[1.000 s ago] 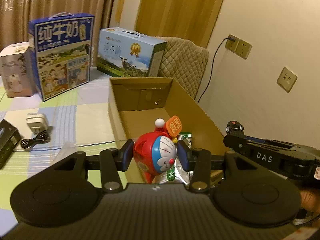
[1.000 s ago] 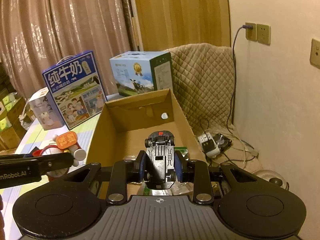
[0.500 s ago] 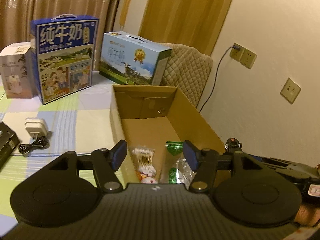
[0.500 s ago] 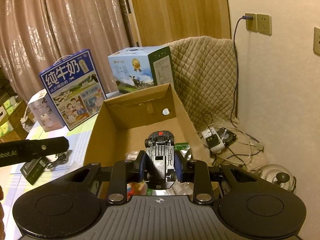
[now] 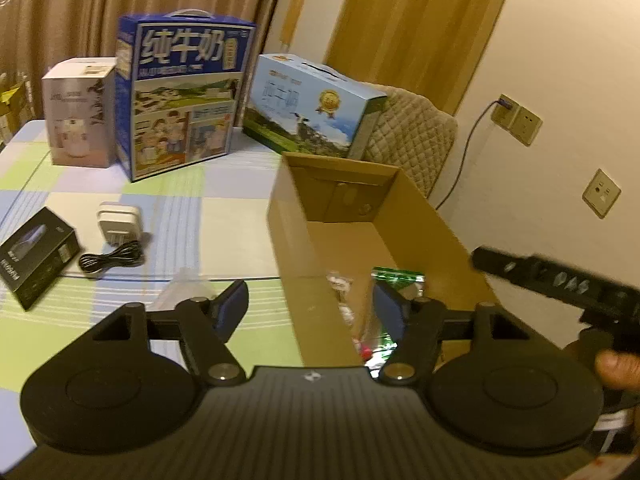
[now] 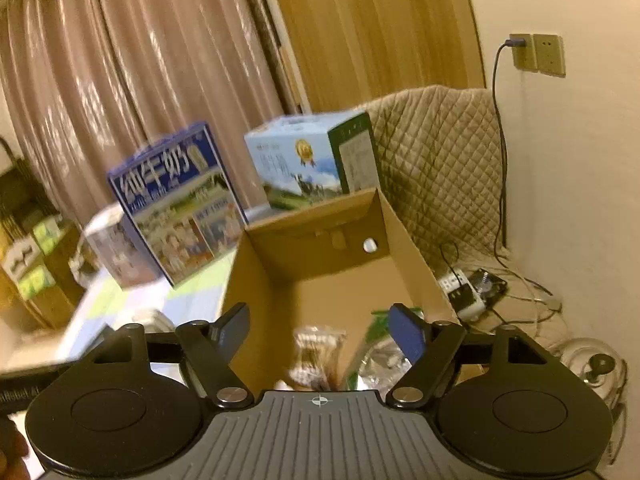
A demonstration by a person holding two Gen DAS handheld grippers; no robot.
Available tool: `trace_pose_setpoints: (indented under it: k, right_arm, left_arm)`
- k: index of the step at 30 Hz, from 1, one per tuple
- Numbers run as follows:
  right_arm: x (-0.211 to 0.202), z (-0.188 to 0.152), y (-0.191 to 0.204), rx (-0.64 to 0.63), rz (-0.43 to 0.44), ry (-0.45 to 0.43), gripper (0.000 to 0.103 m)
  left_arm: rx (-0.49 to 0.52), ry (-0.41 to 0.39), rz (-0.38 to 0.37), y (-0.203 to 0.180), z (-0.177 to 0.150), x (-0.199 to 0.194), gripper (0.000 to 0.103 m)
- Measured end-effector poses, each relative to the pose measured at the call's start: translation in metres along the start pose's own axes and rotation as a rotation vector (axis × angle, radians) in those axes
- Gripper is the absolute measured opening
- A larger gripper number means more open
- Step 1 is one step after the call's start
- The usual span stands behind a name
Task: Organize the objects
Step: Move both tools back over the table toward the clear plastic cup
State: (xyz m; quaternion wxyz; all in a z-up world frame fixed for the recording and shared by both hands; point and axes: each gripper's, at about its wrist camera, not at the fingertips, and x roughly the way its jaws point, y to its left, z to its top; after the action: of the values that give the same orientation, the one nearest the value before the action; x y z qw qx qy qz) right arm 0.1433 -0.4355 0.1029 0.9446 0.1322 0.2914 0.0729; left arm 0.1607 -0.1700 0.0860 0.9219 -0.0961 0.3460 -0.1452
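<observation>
An open cardboard box [image 5: 424,216] stands at the table's right edge; it also shows in the right wrist view [image 6: 404,248]. Inside lie a green-topped clear packet [image 5: 396,276] and a clear bag of small items [image 6: 316,348]. My left gripper [image 5: 310,308] is open and empty over the box's near left wall. My right gripper [image 6: 320,330] is open and empty above the box's near end; its body [image 5: 560,284] shows at the right of the left wrist view. The toy car and the red toy are hidden from view.
On the checked tablecloth [image 5: 224,220] stand a blue milk carton box [image 5: 180,100], a light-blue milk box [image 5: 312,108] and a white box [image 5: 78,116]. A white charger with black cable [image 5: 118,232] and a black box [image 5: 34,256] lie left. A quilted chair [image 6: 440,160] stands behind.
My right gripper has opened and the toy car is gone from it. My left gripper, which let go of the red toy earlier, has drawn back and left. Both views are motion-blurred.
</observation>
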Motion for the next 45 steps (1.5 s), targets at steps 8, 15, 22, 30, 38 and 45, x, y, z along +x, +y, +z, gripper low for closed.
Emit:
trace_pose_setpoints:
  k: [8,15,22,30,38,45]
  right_arm:
    - [-0.016,-0.007,0.003,0.047,0.009,0.026,0.074]
    - [-0.029,-0.015,0.033,0.044,0.061,0.034,0.074]
    - [-0.033,-0.024,0.078,-0.009,0.125,0.046,0.074]
    - [-0.021,-0.036,0.125,-0.075,0.178,0.081,0.074]
    - [0.002,-0.054,0.157,-0.113,0.194,0.129,0.074]
    - [0.038,-0.07,0.18,-0.161,0.193,0.176,0.074]
  left_arm:
    - [-0.015,-0.011,0.052,0.033,-0.013,-0.026,0.068]
    - [-0.019,-0.029,0.134,0.068,-0.026,-0.062,0.074]
    - [-0.038,-0.045,0.213,0.106,-0.035,-0.091,0.08]
    - [-0.057,-0.072,0.269,0.142,-0.034,-0.113,0.085]
    - [-0.064,-0.084,0.297,0.172,-0.023,-0.115,0.088]
    - [-0.063,-0.068,0.313,0.199,-0.017,-0.094,0.088]
